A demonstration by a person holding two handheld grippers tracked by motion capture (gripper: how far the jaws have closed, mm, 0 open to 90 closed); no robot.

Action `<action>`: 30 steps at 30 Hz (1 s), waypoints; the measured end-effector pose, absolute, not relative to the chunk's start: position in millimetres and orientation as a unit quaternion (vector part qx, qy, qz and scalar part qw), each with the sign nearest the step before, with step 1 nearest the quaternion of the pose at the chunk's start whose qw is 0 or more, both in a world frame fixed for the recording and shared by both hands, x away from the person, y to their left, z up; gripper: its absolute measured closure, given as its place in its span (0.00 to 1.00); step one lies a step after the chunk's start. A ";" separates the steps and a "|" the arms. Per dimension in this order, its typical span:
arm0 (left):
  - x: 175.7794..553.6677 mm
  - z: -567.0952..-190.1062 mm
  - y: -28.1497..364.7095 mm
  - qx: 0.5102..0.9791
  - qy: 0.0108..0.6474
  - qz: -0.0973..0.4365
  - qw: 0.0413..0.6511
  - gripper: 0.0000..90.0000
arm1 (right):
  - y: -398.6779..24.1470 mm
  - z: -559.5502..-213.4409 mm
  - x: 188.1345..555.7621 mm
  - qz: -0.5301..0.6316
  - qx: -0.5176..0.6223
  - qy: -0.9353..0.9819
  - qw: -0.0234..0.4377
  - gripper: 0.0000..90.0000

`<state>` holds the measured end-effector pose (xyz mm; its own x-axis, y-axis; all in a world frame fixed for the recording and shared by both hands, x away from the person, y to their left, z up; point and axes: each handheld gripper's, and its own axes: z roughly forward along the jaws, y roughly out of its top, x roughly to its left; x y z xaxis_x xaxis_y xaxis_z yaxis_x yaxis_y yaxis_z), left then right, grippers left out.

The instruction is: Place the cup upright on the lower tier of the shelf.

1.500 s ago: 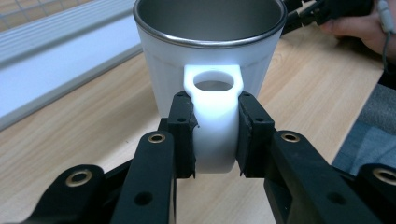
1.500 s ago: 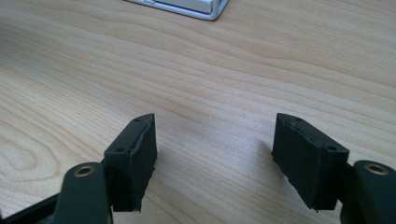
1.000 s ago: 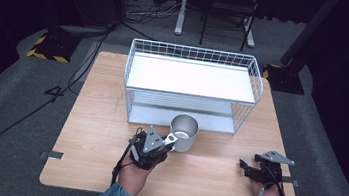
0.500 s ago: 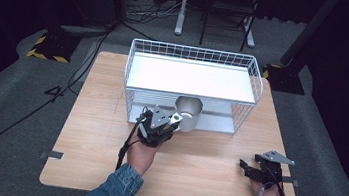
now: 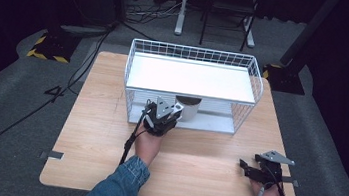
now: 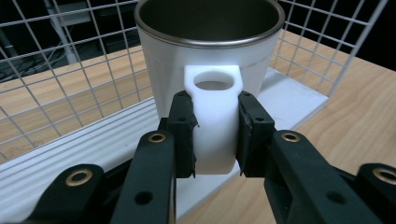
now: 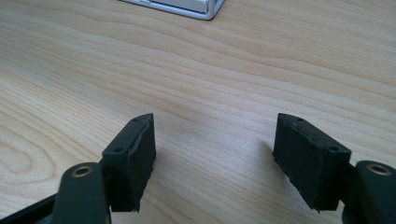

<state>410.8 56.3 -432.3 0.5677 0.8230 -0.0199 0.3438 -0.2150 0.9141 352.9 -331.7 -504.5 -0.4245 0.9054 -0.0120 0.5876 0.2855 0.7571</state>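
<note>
A white mug with a metal inside stands upright at the front of the lower shelf of a white wire rack; in the high view the mug sits just under the upper shelf's front edge. My left gripper is shut on the mug's white handle, one pad on each side; from above the left gripper is at the rack's open front. My right gripper rests low over the table near its front right corner, and its jaws stand open over bare wood.
The wooden table carries the rack at its back half. The rack's wire walls close in behind and beside the mug. Cables, a chair base and black-and-yellow striped blocks lie on the grey floor beyond.
My left gripper has carried the mug away from me, from the open table in front of the rack into the lower shelf. The right gripper has stayed put.
</note>
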 end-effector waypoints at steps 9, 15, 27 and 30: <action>429.6 -448.3 53.8 0.730 0.416 0.253 0.480 0.79 | -331.6 -504.5 352.8 0.349 0.485 0.769 0.228 0.33; 438.4 -455.2 55.2 0.729 0.427 0.252 0.472 0.79 | -331.5 -504.5 352.8 0.348 0.485 0.769 0.228 0.33; 443.2 -461.5 54.8 0.726 0.429 0.258 0.472 0.69 | -331.5 -504.5 352.7 0.348 0.485 0.769 0.228 0.33; 444.4 -463.2 54.1 0.722 0.427 0.265 0.476 0.39 | -331.5 -504.5 352.7 0.348 0.485 0.769 0.228 0.33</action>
